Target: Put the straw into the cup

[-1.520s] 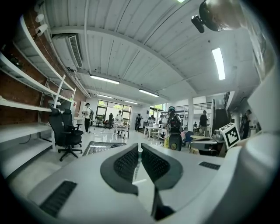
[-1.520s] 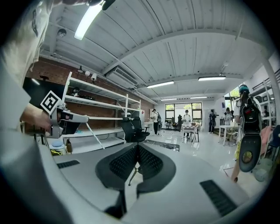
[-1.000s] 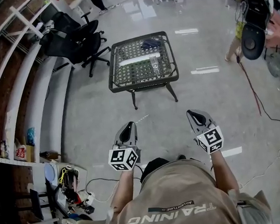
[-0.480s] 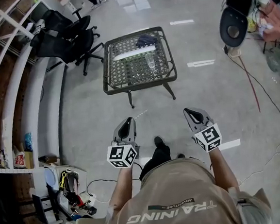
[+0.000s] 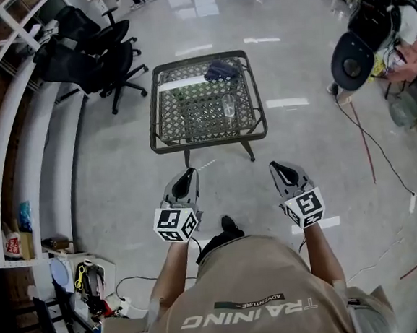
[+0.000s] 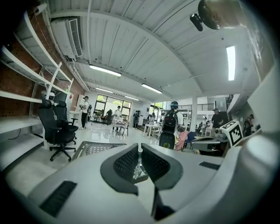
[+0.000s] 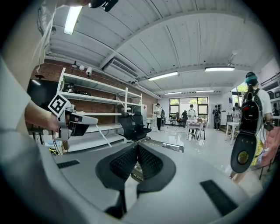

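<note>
- Saw the left gripper low and left of centre in the head view, pointed toward the top of the frame, with its marker cube at the near end.
- Found its jaws pinched on a thin white straw. Made out only a narrow slit between the pads in the left gripper view, and the straw's pale tip at the top of that slit.
- In the head view, traced the straw slanting out from the jaw tips, up and to the right, over bare floor and well apart from the table.
- Saw the right gripper low and right of centre, level with the left one and apart from it.
- Read its jaws as closed on nothing: saw the pad tips touching in the right gripper view, with only a wedge of gap beneath them.
- Placed the clear cup upright on the lattice-topped table, in the upper middle of the head view, right of the tabletop's centre.
- Noted a long white strip across the far left part of the tabletop and a dark blue bundle at its far edge, both apart from the cup.
- Spotted black office chairs in the upper left, next to white shelving down the left edge.
- Saw a person's beige shirt across the bottom of the head view.
</note>
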The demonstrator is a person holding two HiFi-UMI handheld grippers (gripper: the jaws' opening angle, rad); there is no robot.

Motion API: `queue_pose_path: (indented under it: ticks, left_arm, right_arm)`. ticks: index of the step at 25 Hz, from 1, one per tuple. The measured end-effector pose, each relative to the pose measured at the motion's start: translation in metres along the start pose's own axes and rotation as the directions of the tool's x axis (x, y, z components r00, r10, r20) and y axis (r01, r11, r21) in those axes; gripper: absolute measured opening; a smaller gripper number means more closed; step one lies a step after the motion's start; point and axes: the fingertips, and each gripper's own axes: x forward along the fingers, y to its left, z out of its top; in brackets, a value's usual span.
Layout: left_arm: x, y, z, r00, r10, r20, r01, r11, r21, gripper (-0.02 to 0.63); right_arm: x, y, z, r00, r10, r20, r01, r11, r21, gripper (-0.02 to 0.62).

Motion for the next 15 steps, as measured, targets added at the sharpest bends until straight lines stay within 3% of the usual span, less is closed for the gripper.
queue_pose_path:
  ticks: [7,11,15]
  left_arm:
    - [0.020,0.061,0.013,0.999,-0.038,-0.002,0.038,0.999,0.002,0.035]
    - [0.032,0.072,0.015,0.997,-0.073,-0.005,0.073,0.997,0.026,0.035]
    - [0.040,0.071,0.009,0.996,-0.086,-0.014,0.086,0.996,0.019,0.035]
  right_arm:
    - [0.057,0.010,0.013,0.999,-0.031,-0.025,0.031,0.999,-0.010,0.017]
    - [0.077,0.008,0.024,0.998,-0.051,-0.031,0.049,0.997,-0.065,0.017]
    - [0.081,0.002,0.023,0.998,-0.055,-0.032,0.054,0.998,-0.043,0.017]
